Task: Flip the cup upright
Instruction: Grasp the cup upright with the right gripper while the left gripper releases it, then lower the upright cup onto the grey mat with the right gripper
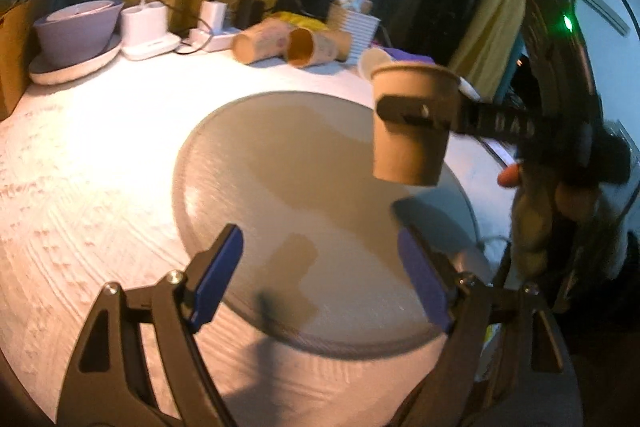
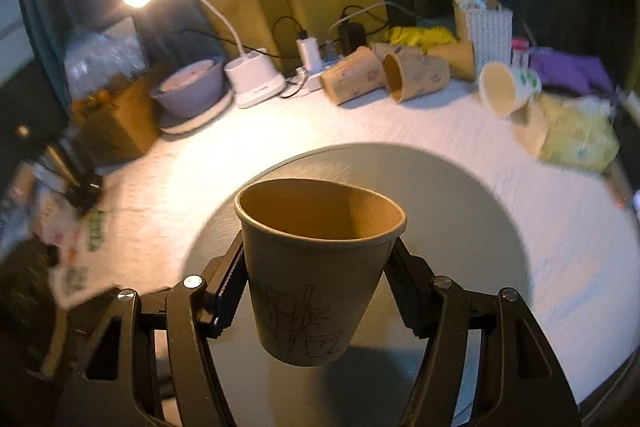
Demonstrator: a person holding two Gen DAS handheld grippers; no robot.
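A brown paper cup (image 2: 316, 279) with a line drawing on its side is held upright, mouth up, between the fingers of my right gripper (image 2: 316, 291), which is shut on it. It hangs in the air above the round grey mat (image 2: 460, 211). The left wrist view shows the same cup (image 1: 412, 123) clamped by the right gripper (image 1: 416, 117) above the right part of the mat (image 1: 280, 167). My left gripper (image 1: 320, 279) is open and empty, with blue pads, low over the near part of the mat.
Several paper cups (image 2: 384, 75) lie on their sides at the back of the white tablecloth (image 2: 560, 227). A lit desk lamp (image 2: 256, 79), a bowl on a plate (image 2: 192, 91), chargers, a white basket (image 2: 490, 31) and a tissue pack (image 2: 576, 139) stand around the edges.
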